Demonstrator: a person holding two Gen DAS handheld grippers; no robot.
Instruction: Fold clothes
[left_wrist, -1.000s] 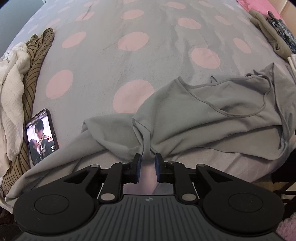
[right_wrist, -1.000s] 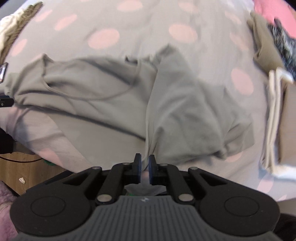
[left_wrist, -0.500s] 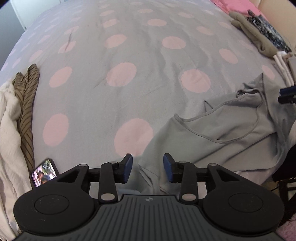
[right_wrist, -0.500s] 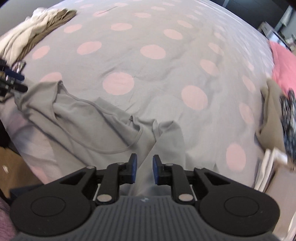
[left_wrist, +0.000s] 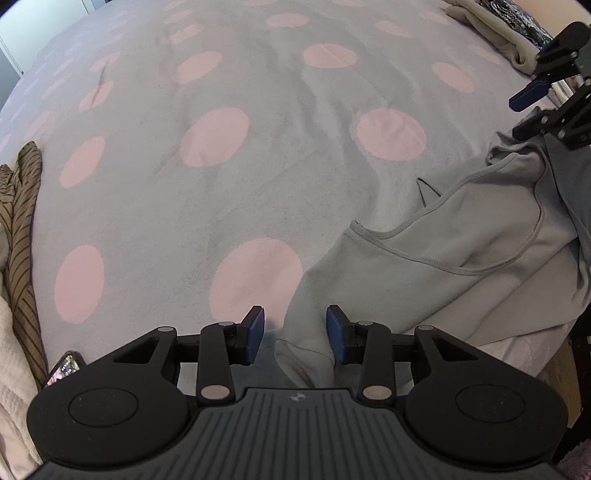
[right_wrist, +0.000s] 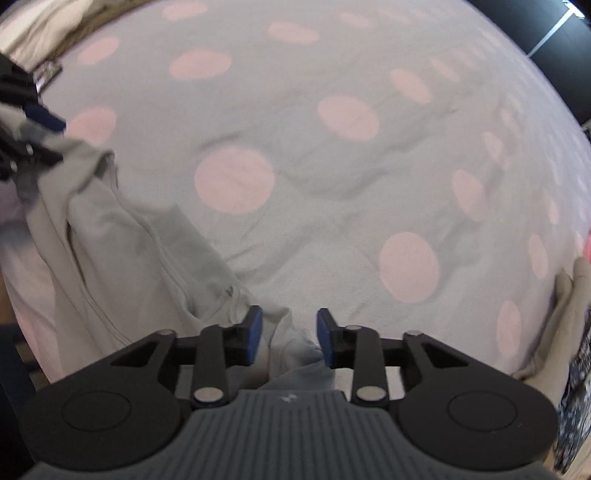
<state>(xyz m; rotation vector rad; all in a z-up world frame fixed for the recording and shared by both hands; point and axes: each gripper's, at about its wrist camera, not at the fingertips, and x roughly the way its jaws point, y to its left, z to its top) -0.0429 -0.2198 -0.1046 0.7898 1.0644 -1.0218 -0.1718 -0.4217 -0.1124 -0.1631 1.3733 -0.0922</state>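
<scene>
Both grippers are held low over the near edge of the bedspread (left_wrist: 258, 177), pointing forward across it, with the grey shirt (left_wrist: 461, 258) lying rumpled on that near edge between them. The left gripper (left_wrist: 295, 334) has its jaws spread wide with a fold of the shirt lying loose in the gap, close to the right-hand pad and not pinched. The right gripper (right_wrist: 289, 336) is likewise wide apart over the shirt's other end, cloth bunched between its blue pads (right_wrist: 255, 334) but not clamped.
</scene>
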